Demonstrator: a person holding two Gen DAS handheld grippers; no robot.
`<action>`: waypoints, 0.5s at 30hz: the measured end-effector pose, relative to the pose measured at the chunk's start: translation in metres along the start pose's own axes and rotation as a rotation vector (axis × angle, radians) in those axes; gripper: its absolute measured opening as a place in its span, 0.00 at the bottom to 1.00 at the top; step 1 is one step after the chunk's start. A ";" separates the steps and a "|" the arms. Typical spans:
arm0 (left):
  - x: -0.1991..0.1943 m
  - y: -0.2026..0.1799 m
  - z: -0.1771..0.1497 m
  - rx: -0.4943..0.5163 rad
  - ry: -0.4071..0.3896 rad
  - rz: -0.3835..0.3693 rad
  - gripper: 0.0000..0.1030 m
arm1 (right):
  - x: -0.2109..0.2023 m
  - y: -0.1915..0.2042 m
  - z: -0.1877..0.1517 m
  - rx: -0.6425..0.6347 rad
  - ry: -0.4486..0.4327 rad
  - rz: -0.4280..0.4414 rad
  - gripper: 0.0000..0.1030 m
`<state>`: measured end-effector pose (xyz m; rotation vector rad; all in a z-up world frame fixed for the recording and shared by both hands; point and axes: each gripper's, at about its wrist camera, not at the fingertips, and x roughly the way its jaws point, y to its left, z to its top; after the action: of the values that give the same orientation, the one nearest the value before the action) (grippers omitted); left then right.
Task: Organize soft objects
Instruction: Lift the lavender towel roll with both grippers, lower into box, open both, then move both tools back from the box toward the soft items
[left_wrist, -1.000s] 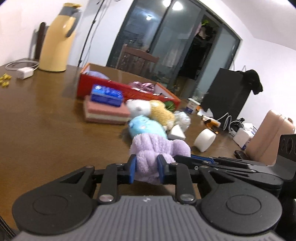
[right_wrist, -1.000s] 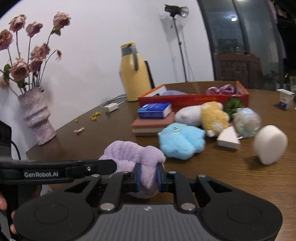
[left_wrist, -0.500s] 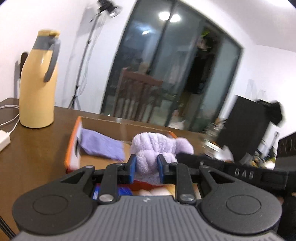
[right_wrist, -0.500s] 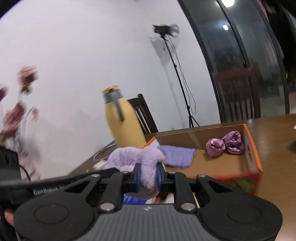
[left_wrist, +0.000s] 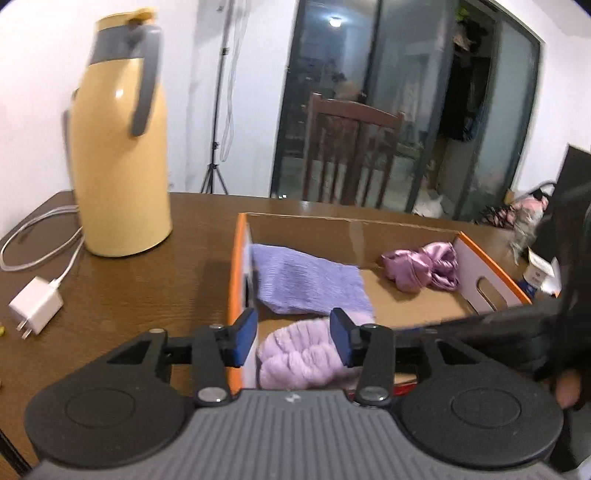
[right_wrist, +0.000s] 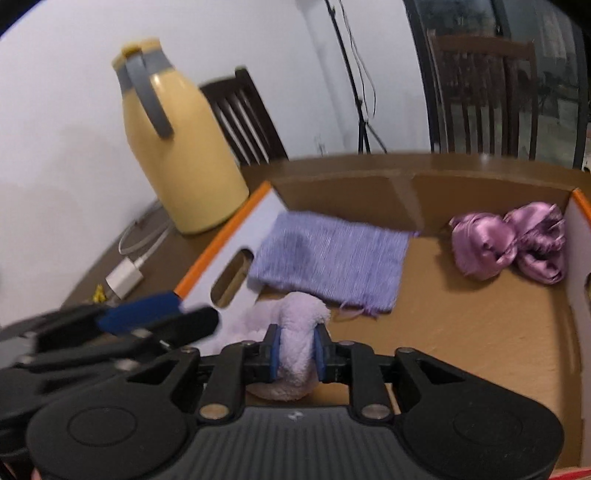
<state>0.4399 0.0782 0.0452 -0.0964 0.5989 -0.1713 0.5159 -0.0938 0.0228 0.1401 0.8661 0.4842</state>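
We are putting soft things into the brown cardboard box with orange edges (left_wrist: 402, 227) on the dark wooden bench (left_wrist: 122, 280). Two soft things lie inside: a flat purple knitted cloth (right_wrist: 332, 258) by the left wall and a shiny pink satin bundle (right_wrist: 509, 245) in the far right corner.

Now the fluffy lilac plush band (right_wrist: 299, 332) hangs low inside the near left part of the box. Our left gripper (left_wrist: 293, 338) is opening its fingers, and its blue pads stand clear of the band. Our right gripper (right_wrist: 297, 350) is opening too, but its pads seem to touch the band on both sides.

We think this piece is nearly put away. We cannot see if more soft things wait outside the box.
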 end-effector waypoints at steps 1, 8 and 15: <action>-0.001 0.002 0.000 -0.006 0.007 0.002 0.44 | 0.005 0.002 -0.001 -0.008 0.025 0.014 0.27; -0.035 0.003 0.008 -0.009 -0.020 0.003 0.52 | -0.041 0.011 -0.008 -0.049 -0.054 0.004 0.56; -0.096 -0.015 0.009 0.010 -0.105 -0.008 0.65 | -0.149 0.008 -0.023 -0.115 -0.235 -0.133 0.68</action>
<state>0.3651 0.0814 0.1076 -0.0969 0.4927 -0.1756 0.4143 -0.1568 0.1143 0.0323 0.6115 0.3834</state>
